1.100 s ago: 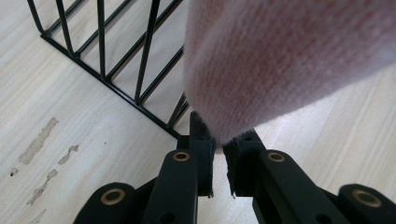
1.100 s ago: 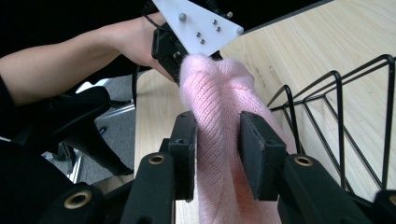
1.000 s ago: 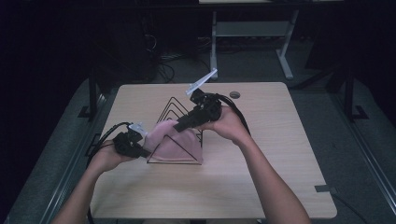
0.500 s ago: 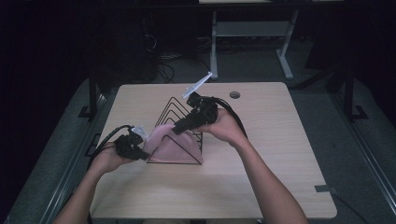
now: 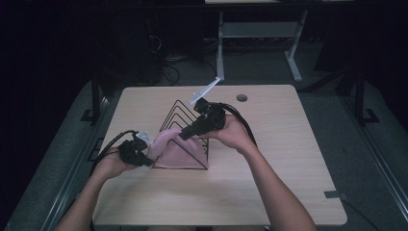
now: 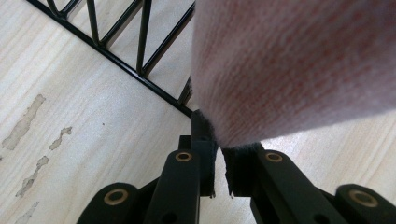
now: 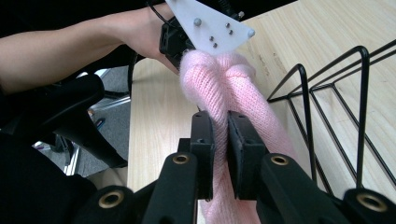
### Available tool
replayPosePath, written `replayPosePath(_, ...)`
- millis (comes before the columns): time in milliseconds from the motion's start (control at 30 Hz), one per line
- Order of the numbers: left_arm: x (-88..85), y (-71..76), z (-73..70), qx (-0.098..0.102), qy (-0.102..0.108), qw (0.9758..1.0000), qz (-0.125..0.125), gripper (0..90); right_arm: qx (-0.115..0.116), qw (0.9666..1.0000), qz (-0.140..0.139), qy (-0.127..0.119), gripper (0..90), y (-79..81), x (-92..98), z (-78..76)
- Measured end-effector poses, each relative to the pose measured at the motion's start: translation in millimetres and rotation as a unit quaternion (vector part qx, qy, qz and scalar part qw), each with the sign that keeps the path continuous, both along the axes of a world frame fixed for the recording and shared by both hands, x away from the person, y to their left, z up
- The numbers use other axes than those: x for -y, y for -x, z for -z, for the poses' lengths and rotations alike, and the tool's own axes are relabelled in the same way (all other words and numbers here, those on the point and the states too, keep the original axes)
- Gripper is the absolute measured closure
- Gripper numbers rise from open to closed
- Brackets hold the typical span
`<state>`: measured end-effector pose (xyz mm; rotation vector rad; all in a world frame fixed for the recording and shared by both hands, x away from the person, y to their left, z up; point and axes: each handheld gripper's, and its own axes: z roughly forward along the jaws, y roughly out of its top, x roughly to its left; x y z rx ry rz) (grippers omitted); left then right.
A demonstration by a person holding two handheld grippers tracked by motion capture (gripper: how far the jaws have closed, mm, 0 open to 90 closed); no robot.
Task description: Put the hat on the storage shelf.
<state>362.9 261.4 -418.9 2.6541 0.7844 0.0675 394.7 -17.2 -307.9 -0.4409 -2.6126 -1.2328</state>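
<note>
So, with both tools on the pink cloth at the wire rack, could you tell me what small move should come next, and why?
Probably ease the pink cloth down over the wire rack. The left tool pinches one end and the right tool the other, so it hangs bunched between them beside the rack's front triangle, not yet spread.

A dim room around a lit table

The light wooden table [image 5: 288, 159] stands bright against a dark room. Grey floor [image 5: 332, 86] (carpeted, it seems) surrounds it. Beyond the far edge stands a pale metal desk frame [image 5: 255, 33], with tangled cables [image 5: 168, 67] beside it on the floor.
</note>
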Motion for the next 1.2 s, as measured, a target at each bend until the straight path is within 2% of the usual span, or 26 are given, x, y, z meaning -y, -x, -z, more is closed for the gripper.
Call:
replayPosePath(267, 0.5, -0.6, 3.4, 0.0, 0.001, 1.0, -0.008, 84.0, -0.002, 1.0, 0.001, -0.001, 80.8, 2.1, -0.5, 2.8)
replayPosePath(400, 0.4, -0.9, 3.1, 0.0, -0.002, 1.0, -0.005, 83.7, -0.002, 1.0, 0.0, -0.005, 79.9, 1.9, 0.2, 3.5)
replayPosePath(500, 0.3, -0.6, 2.3, 0.001, 0.003, 0.9999, -0.011, 79.9, -0.009, 1.0, 0.003, -0.003, 74.0, 2.5, 1.0, 3.3)
replayPosePath(667, -1.3, -0.8, -1.0, 0.001, 0.001, 1.0, -0.006, 74.2, -0.007, 0.9998, 0.01, -0.013, 67.6, 3.3, 6.9, 2.8)
replayPosePath(733, -3.2, -0.3, -1.7, -0.001, 0.01, 0.9999, -0.012, 72.0, -0.007, 0.9997, 0.013, -0.019, 66.5, 3.1, 11.6, 2.8)
replayPosePath(900, -8.4, 0.4, -3.4, 0.002, 0.008, 0.9997, -0.021, 69.3, -0.014, 0.9988, 0.026, -0.038, 61.4, 3.3, 26.7, 1.5)
replayPosePath(1200, -15.4, 2.9, -7.8, 0.011, 0.013, 0.9995, -0.026, 66.6, -0.017, 0.9966, 0.064, -0.048, 53.1, 2.3, 62.4, 4.7)
